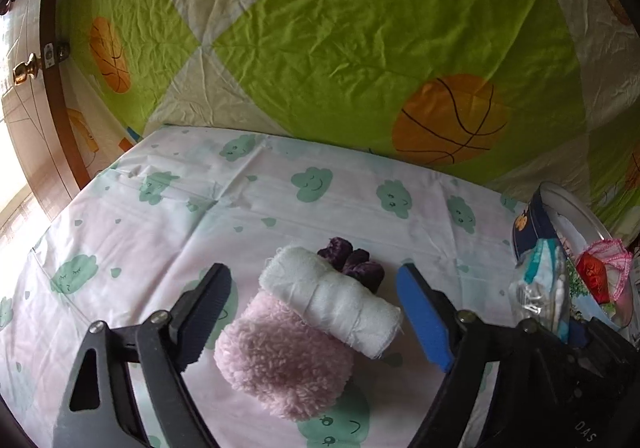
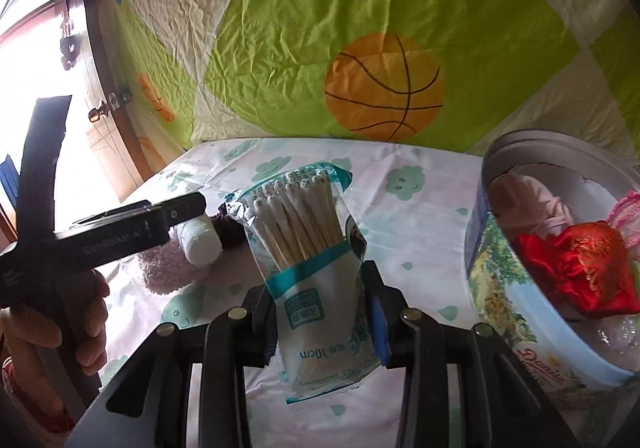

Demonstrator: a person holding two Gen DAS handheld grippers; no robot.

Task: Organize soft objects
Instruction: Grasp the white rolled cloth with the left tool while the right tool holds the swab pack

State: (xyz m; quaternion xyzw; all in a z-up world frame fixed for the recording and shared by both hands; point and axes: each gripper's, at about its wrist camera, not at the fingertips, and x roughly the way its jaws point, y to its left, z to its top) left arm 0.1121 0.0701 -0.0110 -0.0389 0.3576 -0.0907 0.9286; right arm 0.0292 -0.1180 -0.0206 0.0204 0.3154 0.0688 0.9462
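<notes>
My left gripper (image 1: 314,274) is open and straddles a white rolled cloth (image 1: 332,300) that lies across a pink fluffy item (image 1: 280,364). Neither pad touches them. A dark purple velvety piece (image 1: 356,262) sits just behind the roll. In the right wrist view my right gripper (image 2: 320,308) is shut on a clear packet of cotton swabs (image 2: 308,248), held upright above the table. To the left in that view are the white roll (image 2: 200,240) and the pink item (image 2: 164,268), under one of the left gripper's fingers (image 2: 180,208).
A round cookie tin (image 2: 500,288) stands at the right, tilted towards me, with a red cloth (image 2: 576,268) and pink cloths inside. The cloud-print tablecloth (image 1: 160,216) covers the table. A green basketball sheet (image 1: 360,48) hangs behind. A hand (image 2: 80,308) holds the left gripper.
</notes>
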